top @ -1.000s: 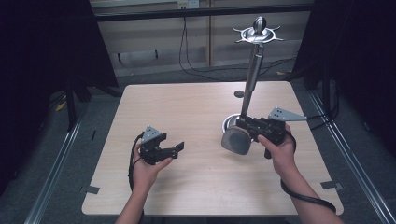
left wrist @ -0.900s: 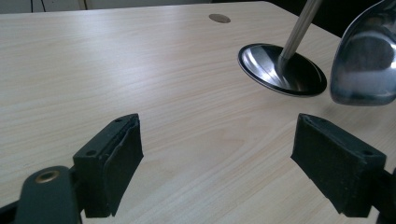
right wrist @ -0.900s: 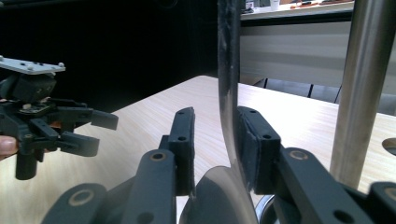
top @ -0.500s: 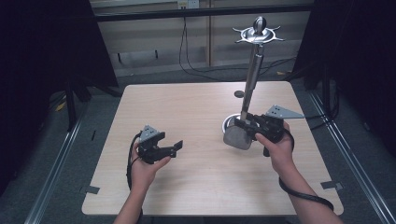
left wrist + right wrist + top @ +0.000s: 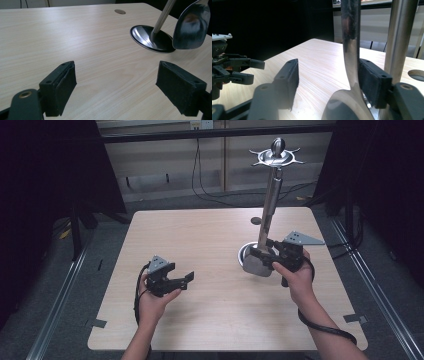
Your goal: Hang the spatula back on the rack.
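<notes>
**Ladle hangs upright at the stand, right claw letting go**

On the surface (image 5: 200,245), the stand (image 5: 270,195) rises at the right. Just beside its pole the ladle (image 5: 257,264) hangs long-axis vertical, bowl by the base. Right claw (image 5: 261,254) straddles the handle, jaws just opening, one pad touching. Left claw (image 5: 184,281), spread empty, sits well apart.

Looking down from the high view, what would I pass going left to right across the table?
Left gripper held open above the tabletop → shiny metal ladle hanging beside the stand's pole → right gripper, its jaws just opened, the ladle's handle between them.
</notes>
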### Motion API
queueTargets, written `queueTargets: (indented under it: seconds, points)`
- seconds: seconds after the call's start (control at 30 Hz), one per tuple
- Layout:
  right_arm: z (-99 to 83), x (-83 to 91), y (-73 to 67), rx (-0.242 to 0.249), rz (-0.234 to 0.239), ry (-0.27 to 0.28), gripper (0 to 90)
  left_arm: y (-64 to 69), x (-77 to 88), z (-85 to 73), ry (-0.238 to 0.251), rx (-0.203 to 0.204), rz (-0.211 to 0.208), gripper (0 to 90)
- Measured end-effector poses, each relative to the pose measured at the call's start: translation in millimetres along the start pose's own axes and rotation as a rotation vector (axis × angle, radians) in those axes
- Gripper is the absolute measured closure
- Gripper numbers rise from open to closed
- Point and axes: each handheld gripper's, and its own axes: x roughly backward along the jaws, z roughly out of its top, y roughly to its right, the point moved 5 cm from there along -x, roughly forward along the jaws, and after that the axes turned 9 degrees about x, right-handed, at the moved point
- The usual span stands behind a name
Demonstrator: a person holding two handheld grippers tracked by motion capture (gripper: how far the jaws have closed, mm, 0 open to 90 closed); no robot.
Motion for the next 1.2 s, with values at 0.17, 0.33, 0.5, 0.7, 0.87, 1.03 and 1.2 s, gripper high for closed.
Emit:
queueTargets:
  seconds: [0.17, 0.33, 0.5, 0.7, 0.87, 1.03, 1.2]
  points:
    - [-0.1, 0.2, 0.7, -0.011, -0.003, -0.011, 28.8, 1.0, 0.1, 0.0, -0.003, -0.004, -0.002, 15.8]
    - [0.6, 2.2, 3.2, -0.012, -0.014, -0.018, 25.4, 0.9, 0.4, -0.5, -0.003, -0.004, -0.001, 15.8]
    - [0.7, 3.4, 4.9, -0.019, -0.020, -0.020, 23.0, 1.0, 0.3, -0.9, -0.004, -0.004, -0.001, 15.8]
    - [-1.5, 3.9, 5.5, -0.020, -0.022, -0.025, 21.8, 0.7, -0.2, -1.3, -0.007, -0.003, -0.002, 15.9]
    - [-3.3, 4.8, 5.4, -0.029, -0.026, -0.027, 20.9, 1.2, -0.6, -0.6, -0.004, -0.005, -0.002, 15.8]
    - [-3.7, 5.8, 7.0, -0.023, -0.027, -0.034, 18.9, 1.4, -0.5, -0.9, -0.005, -0.005, -0.004, 15.8]
    - [-2.9, 7.0, 9.6, -0.033, -0.053, -0.040, 13.3, 1.4, -0.7, -0.9, -0.004, -0.005, -0.003, 15.9]
